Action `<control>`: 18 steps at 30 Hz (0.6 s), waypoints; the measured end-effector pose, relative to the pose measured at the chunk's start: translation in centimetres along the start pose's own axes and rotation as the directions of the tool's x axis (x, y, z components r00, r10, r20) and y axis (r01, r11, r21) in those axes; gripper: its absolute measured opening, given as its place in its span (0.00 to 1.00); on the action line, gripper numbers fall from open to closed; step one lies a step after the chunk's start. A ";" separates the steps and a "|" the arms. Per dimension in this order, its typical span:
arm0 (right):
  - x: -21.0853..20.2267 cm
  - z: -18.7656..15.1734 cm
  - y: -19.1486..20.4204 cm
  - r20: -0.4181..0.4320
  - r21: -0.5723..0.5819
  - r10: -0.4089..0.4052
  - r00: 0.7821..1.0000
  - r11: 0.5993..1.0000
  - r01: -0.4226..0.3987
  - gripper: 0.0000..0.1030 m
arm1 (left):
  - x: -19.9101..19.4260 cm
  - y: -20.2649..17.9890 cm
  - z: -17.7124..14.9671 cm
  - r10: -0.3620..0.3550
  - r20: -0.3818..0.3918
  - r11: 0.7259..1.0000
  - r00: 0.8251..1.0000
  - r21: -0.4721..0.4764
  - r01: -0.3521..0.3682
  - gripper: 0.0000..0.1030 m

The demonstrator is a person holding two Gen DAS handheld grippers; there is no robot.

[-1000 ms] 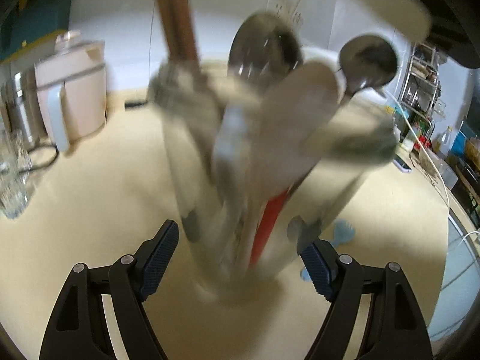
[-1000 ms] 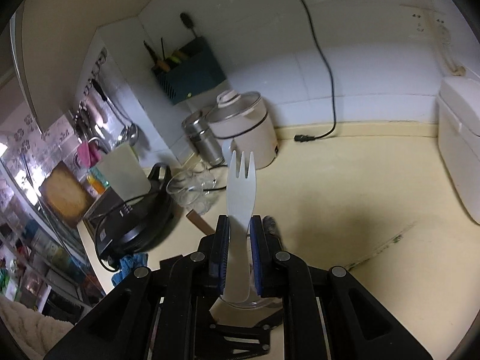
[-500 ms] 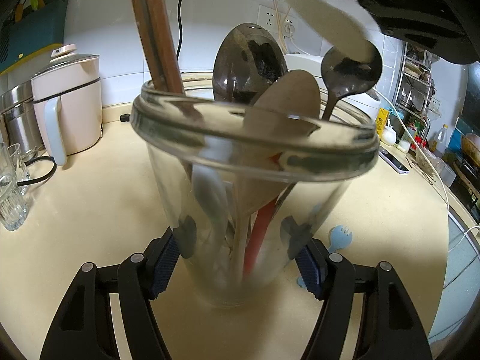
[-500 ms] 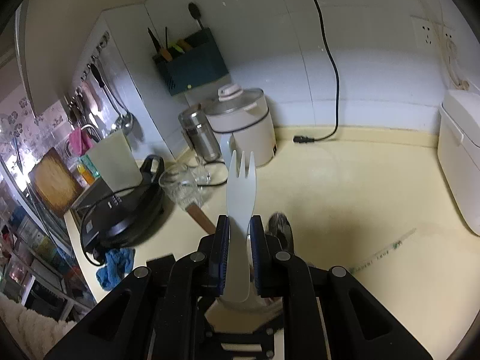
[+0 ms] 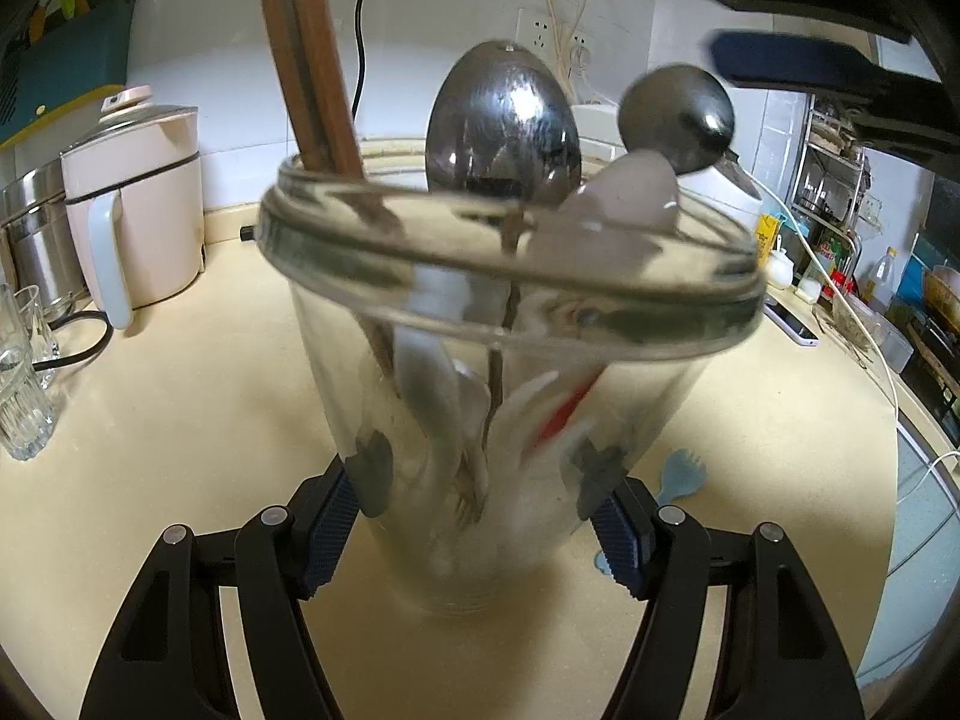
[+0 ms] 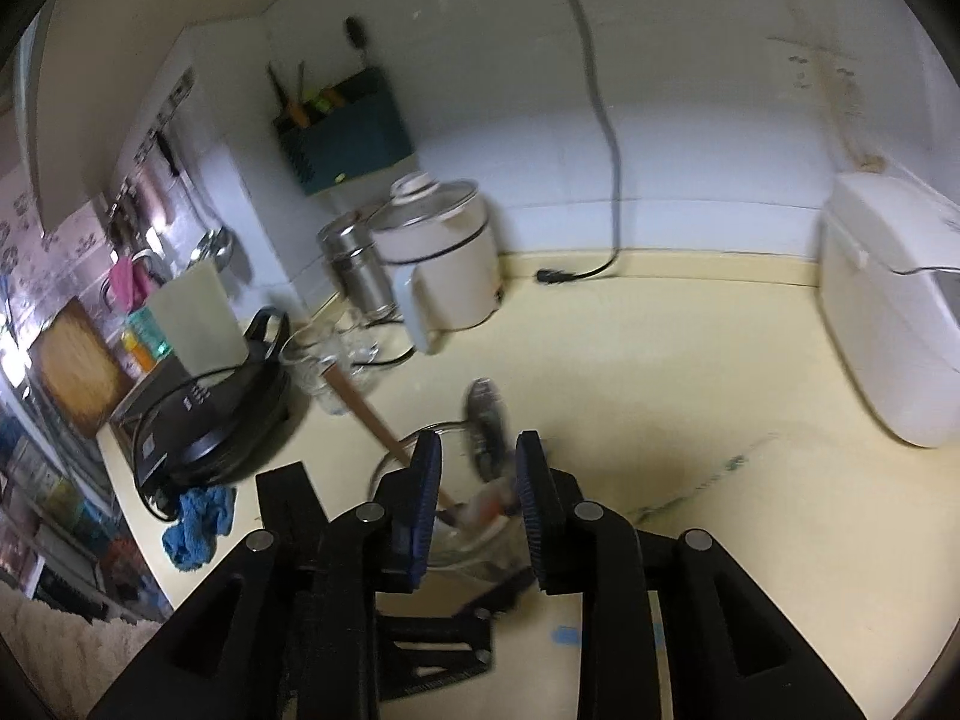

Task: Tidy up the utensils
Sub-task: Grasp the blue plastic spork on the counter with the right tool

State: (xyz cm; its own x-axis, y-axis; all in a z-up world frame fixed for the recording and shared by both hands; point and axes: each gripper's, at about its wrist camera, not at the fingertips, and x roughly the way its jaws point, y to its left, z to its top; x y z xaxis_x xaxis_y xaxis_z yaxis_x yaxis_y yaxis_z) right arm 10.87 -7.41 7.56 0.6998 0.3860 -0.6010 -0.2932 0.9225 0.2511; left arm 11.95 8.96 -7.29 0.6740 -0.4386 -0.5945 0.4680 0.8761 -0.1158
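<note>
My left gripper (image 5: 480, 516) is shut on a clear glass jar (image 5: 510, 312) that stands on the cream counter. The jar holds wooden chopsticks (image 5: 306, 60), two metal spoons (image 5: 504, 120), a pale spoon and a white plastic fork (image 5: 540, 414) that has dropped inside. My right gripper (image 6: 478, 492) is open and empty, hovering above the jar (image 6: 444, 504); it also shows at the top right of the left wrist view (image 5: 828, 60). A light blue plastic fork (image 5: 678, 474) lies on the counter just right of the jar.
A white electric pot (image 5: 138, 204) and a steel canister (image 5: 30, 240) stand at the back left, drinking glasses (image 5: 24, 378) at the left edge. A white appliance (image 6: 888, 306) is at the right. A black cooker (image 6: 210, 414) and a blue cloth (image 6: 198, 522) are at the counter's left end.
My right gripper has opened and let go of the white fork, which has dropped into the jar. My left gripper keeps its hold on the jar.
</note>
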 end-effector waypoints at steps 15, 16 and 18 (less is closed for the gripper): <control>6.4 -10.4 -12.2 -0.448 0.287 -0.144 0.882 0.911 0.295 0.40 | 0.3 0.5 0.1 -0.002 -0.007 1.000 1.000 -0.006 0.002 0.71; 6.7 -10.7 -12.1 -0.454 0.284 -0.137 0.881 0.914 0.288 0.40 | 0.3 0.6 0.1 -0.002 -0.007 1.000 1.000 -0.006 0.002 0.71; 7.1 -11.2 -11.9 -0.458 0.281 -0.119 0.881 0.921 0.270 0.40 | 0.3 0.5 0.1 -0.001 -0.007 1.000 1.000 -0.005 0.001 0.71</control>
State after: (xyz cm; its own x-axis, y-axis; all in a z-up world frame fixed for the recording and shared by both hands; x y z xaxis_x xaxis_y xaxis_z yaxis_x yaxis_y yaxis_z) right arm 12.02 -15.68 -8.24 0.3536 0.2302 -0.9067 0.1026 0.9539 0.2822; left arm 12.42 9.26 -7.44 0.6692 -0.4385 -0.5999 0.4660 0.8765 -0.1208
